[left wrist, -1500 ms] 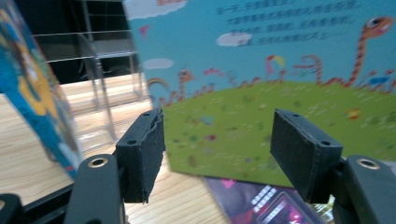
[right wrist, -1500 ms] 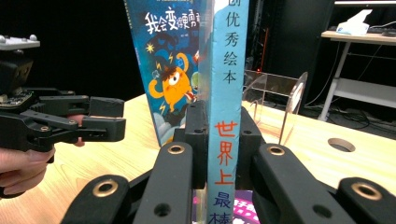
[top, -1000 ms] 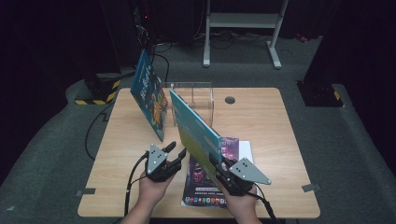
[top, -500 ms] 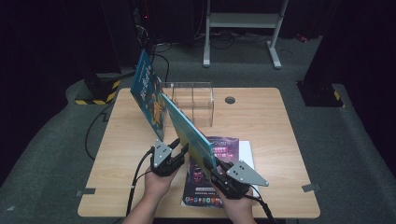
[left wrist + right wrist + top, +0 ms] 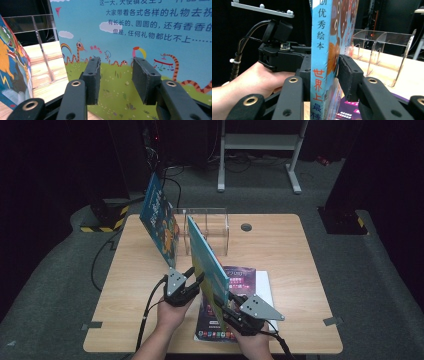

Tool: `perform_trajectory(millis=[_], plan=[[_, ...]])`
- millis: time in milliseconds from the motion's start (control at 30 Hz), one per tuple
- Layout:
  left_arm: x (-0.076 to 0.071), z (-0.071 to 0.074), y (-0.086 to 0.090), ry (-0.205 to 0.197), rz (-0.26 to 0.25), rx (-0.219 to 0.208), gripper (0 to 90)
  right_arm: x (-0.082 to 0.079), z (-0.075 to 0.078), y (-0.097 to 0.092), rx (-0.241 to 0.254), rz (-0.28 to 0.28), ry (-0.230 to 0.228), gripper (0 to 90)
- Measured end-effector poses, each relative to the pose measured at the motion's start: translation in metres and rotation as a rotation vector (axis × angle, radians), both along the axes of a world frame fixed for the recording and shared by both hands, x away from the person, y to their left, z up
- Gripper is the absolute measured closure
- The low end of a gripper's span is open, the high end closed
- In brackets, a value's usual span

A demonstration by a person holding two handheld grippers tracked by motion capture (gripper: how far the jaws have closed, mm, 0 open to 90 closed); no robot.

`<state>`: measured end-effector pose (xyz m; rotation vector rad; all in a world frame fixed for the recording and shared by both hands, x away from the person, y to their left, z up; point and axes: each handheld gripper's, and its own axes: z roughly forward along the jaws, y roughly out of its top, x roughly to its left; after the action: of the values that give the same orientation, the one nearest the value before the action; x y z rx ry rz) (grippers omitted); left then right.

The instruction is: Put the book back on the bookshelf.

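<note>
Between the jaws of the right gripper (image 5: 322, 75), a thin picture book (image 5: 322, 50) is standing on edge, its spine facing that gripper's camera. That spine is pale blue and is carrying a column of Chinese characters, dark above and red lower down. On the spine's right the cover is showing brown and orange shapes. Those jaws have just been opening, and the right pad is sitting close against the cover; whether both pads are pressing on the book I cannot tell. Under them a dark purple magazine (image 5: 235, 280) is lying flat on the table (image 5: 300, 250).

Just beside the book's other face, the left gripper (image 5: 116, 75) is hovering with its jaws apart and nothing between them. Past its pads the book's back cover (image 5: 150, 37) is spreading out: sky blue, white clouds, lines of Chinese text at the top, and a green meadow where striped orange snakes are wriggling.

From the high view the book (image 5: 207, 265) is leaning as a long teal slab, rising from the right gripper (image 5: 232, 307) away toward the far side of the table, with the left gripper (image 5: 192, 277) near its lower left edge.

Farther off, a clear rack (image 5: 207, 227) with upright dividers is standing, and a second book (image 5: 160, 220), blue with orange figures, is leaning at its left end.
</note>
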<state>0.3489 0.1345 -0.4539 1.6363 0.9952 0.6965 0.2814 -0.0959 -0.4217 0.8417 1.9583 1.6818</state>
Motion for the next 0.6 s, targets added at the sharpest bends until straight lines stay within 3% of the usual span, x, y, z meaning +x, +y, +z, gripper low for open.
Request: perform_trajectory(millis=[233,500,600], plan=[[0.007,-0.007,0.008,0.044,-0.005,-0.031,57.4,0.001,-0.008,0.013,-0.048,0.022,0.000,58.3],[0.007,-0.012,0.018,0.071,-0.008,-0.042,56.9,0.003,-0.011,0.025,-0.066,0.047,-0.014,55.4],[0.002,-0.014,0.021,0.074,-0.017,-0.047,54.3,0.002,-0.011,0.027,-0.046,0.056,-0.010,56.1]])
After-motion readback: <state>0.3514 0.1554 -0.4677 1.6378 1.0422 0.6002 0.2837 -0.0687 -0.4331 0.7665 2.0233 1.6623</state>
